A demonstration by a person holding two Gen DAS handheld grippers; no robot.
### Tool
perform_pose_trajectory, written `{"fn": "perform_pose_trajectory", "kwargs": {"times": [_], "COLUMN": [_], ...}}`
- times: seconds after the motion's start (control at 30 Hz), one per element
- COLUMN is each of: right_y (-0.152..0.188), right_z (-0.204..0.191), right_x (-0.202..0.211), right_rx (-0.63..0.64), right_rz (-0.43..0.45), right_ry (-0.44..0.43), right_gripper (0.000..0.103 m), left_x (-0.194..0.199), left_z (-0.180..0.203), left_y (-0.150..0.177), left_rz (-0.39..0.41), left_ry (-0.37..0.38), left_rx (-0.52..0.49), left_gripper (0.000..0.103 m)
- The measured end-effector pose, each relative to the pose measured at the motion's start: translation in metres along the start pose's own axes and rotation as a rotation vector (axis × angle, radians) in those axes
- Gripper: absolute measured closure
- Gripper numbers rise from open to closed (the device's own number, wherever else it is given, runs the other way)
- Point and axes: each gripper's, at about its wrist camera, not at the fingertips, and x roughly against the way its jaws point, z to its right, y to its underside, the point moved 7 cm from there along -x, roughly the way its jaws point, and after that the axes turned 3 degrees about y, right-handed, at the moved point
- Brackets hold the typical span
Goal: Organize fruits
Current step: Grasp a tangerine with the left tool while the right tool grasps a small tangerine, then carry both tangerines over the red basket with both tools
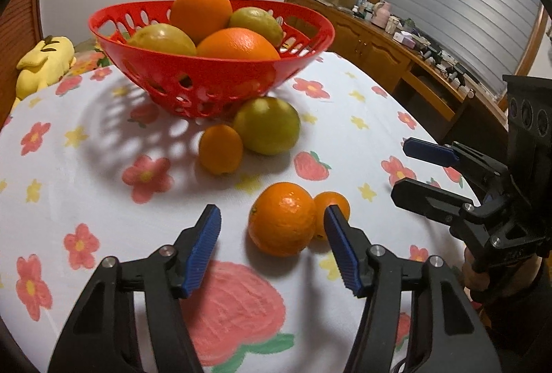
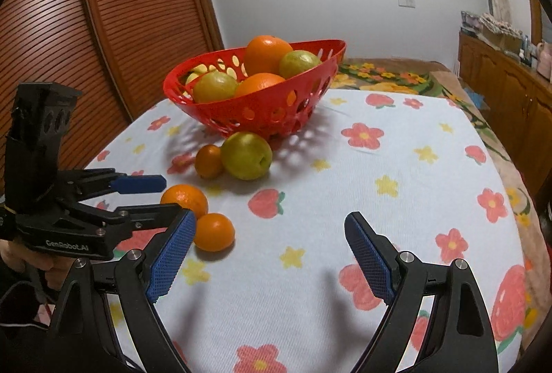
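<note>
A red perforated basket [image 1: 214, 80] [image 2: 262, 107] holds oranges and yellow-green fruits. On the flowered cloth in front of it lie a green fruit [image 1: 267, 124] [image 2: 245, 155] and a small orange [image 1: 220, 149] [image 2: 208, 161] side by side. Nearer lie a bigger orange [image 1: 281, 219] [image 2: 184, 199] touching a small orange [image 1: 331, 205] [image 2: 214, 232]. My left gripper [image 1: 272, 235] [image 2: 146, 197] is open, its jaws standing either side of the bigger orange without touching it. My right gripper [image 2: 269, 255] [image 1: 402, 166] is open and empty above the cloth.
A yellow plush toy [image 1: 41, 62] lies at the far left edge of the table. A wooden sideboard [image 1: 379, 45] with clutter runs along the right wall. A slatted wooden door [image 2: 86, 45] stands to the left.
</note>
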Motion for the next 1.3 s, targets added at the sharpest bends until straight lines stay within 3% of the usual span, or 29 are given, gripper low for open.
{"fn": "perform_pose_trajectory", "kwargs": {"times": [0.1,0.27,0.47,0.6,0.97,1.17,1.3], "right_y": [0.001,0.004,0.004,0.006,0.010,0.014,0.011], "right_z": [-0.001,-0.005,-0.020,-0.030,-0.047,-0.051,-0.049], "right_x": [-0.001,-0.007,-0.019,-0.028,-0.050,-0.059,-0.056], "right_rx": [0.001,0.006,0.031,0.052,0.088,0.128,0.134], "right_rz": [-0.003,-0.016,-0.048,-0.075,-0.154,-0.192,-0.184], "right_ry": [-0.004,-0.016,-0.069,-0.083,-0.098,-0.094,-0.099], "right_gripper": [0.013,0.014,0.032,0.037,0.040,0.065,0.068], "left_x": [-0.002,0.000,0.009,0.017,0.028,0.032,0.037], "left_z": [0.002,0.002,-0.007,-0.015,-0.023,-0.027,-0.030], "left_y": [0.001,0.002,0.001,0.001,-0.003,-0.004,-0.007], "left_rz": [0.003,0.011,0.029,0.047,0.072,0.073,0.087], "left_ry": [0.024,0.022,-0.007,-0.026,-0.044,-0.051,-0.058], "left_rx": [-0.007,-0.008,0.000,0.009,0.024,0.026,0.034], "left_gripper": [0.064,0.065,0.065,0.065,0.065,0.065,0.065]}}
